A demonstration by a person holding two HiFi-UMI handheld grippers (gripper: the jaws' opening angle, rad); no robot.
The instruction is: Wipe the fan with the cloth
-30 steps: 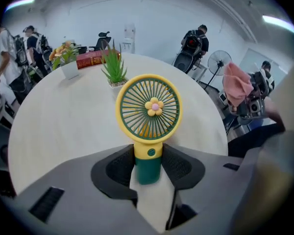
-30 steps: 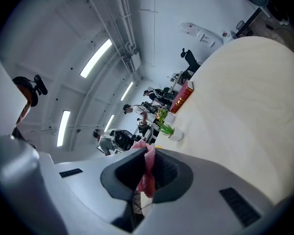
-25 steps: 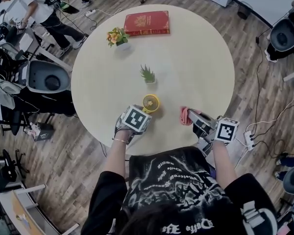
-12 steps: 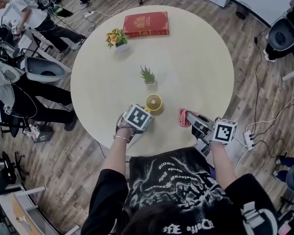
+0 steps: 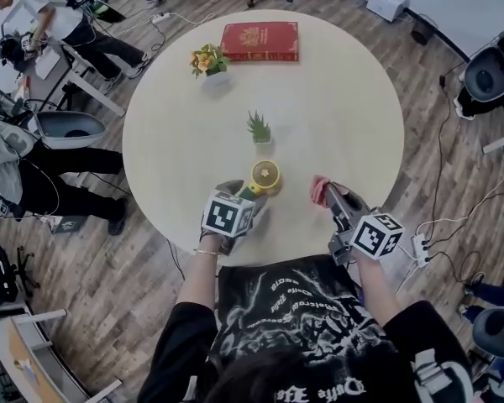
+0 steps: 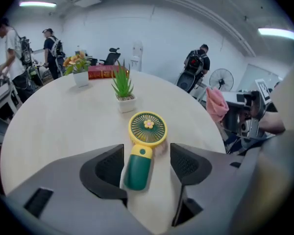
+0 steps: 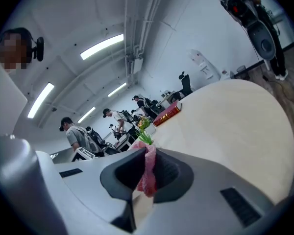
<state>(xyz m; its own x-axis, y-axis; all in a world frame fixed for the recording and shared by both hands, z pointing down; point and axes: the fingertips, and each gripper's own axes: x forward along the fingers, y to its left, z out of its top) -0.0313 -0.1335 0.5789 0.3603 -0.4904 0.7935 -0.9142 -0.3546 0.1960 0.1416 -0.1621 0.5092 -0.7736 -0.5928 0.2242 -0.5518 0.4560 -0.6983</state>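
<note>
Fingers of your left gripper (image 6: 147, 156) opening, fan (image 6: 148, 129) lying between, pads apparently clear | right gripper (image 7: 146, 175) pinches cloth (image 7: 150, 158), ready to wipe | fan rests on table (image 5: 344, 99) near you, within reach.

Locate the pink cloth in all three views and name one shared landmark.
Head view: pink cloth just right of centre, right of the fan.
Left gripper view: pink cloth far right.
Right gripper view: pink cloth centre, pinched between the jaws.
Shared landmark: the red book.
</note>
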